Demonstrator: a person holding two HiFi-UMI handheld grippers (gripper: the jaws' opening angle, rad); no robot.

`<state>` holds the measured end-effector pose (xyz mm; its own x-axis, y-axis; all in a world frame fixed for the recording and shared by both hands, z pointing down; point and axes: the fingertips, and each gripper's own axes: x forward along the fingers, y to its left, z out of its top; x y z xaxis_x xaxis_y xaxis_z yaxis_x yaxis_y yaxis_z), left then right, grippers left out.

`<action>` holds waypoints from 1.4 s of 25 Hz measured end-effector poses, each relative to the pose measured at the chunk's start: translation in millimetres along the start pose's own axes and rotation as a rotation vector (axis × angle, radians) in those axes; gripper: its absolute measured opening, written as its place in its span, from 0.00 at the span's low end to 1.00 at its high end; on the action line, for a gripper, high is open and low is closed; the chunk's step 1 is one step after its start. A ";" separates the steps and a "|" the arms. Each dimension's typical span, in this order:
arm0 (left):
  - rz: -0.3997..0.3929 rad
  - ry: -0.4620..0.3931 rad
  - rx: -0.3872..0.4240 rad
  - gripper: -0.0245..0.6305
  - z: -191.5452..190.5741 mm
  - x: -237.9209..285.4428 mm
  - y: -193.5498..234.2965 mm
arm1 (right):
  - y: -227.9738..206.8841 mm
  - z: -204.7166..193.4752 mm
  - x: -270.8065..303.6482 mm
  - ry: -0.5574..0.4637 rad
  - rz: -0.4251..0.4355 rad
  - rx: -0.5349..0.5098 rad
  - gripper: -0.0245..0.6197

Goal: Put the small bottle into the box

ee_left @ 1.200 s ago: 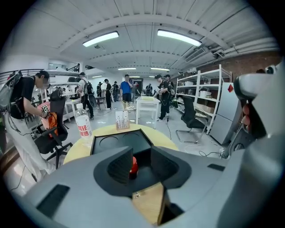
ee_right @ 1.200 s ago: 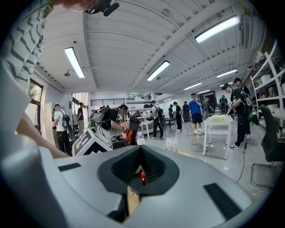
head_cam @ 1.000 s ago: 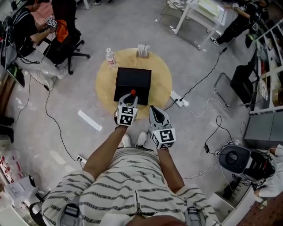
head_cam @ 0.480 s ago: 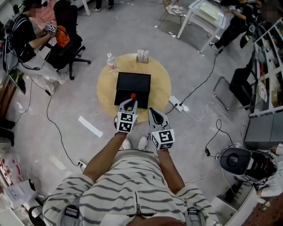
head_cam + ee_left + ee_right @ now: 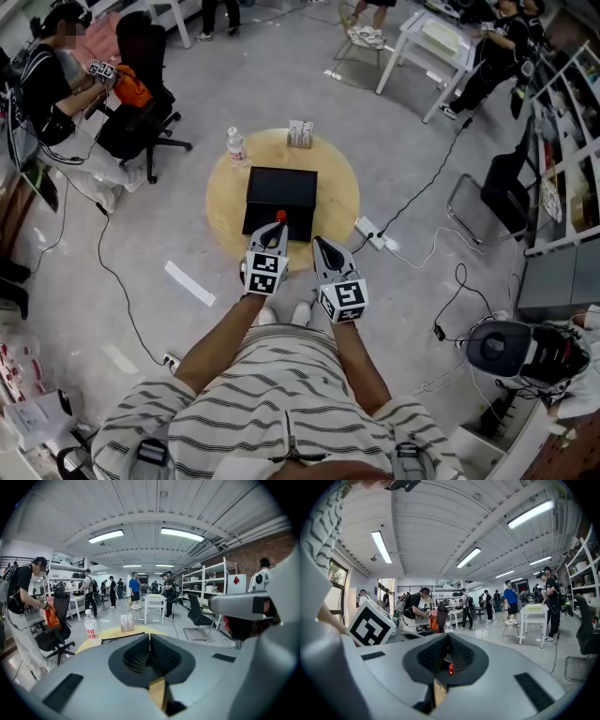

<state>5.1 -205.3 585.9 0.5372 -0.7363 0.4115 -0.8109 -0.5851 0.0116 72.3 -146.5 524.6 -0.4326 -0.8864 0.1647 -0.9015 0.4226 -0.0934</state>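
The small bottle [image 5: 236, 147], clear with a white cap and a red label, stands at the back left of the round wooden table [image 5: 337, 192]; it also shows as the bottle [image 5: 92, 629] in the left gripper view. The black box [image 5: 281, 195] lies shut in the table's middle. My left gripper [image 5: 278, 223] hovers over the box's near edge, its jaws closing to a meeting line [image 5: 149, 637] with nothing between them. A small red spot shows at its tip. My right gripper [image 5: 321, 246] hangs beside it at the table's near rim, shut [image 5: 448, 637] and empty.
A small printed carton [image 5: 301, 134] stands at the table's back edge. A person sits on a black office chair [image 5: 131, 122] to the left. Cables and a power strip [image 5: 370, 228] lie on the floor. White tables and more people stand beyond.
The head view has shifted a little, so the table sits lower in the frame. Both grippers keep about the same place at the box's near edge.
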 end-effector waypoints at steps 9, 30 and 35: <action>-0.023 -0.035 0.026 0.07 12.1 -20.2 -5.8 | 1.4 8.6 -0.4 -0.012 -0.006 0.013 0.05; -0.042 -0.103 0.029 0.07 26.9 -39.6 -12.2 | -2.2 15.2 5.2 -0.018 -0.013 -0.010 0.05; -0.035 -0.119 0.034 0.07 32.5 -38.7 -13.6 | -7.2 19.7 5.6 -0.031 -0.015 -0.013 0.05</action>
<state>2.9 -179.8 540.2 0.5906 -0.7490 0.3003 -0.7838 -0.6210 -0.0071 76.6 -158.3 506.9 -0.4190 -0.8978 0.1354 -0.9079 0.4118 -0.0785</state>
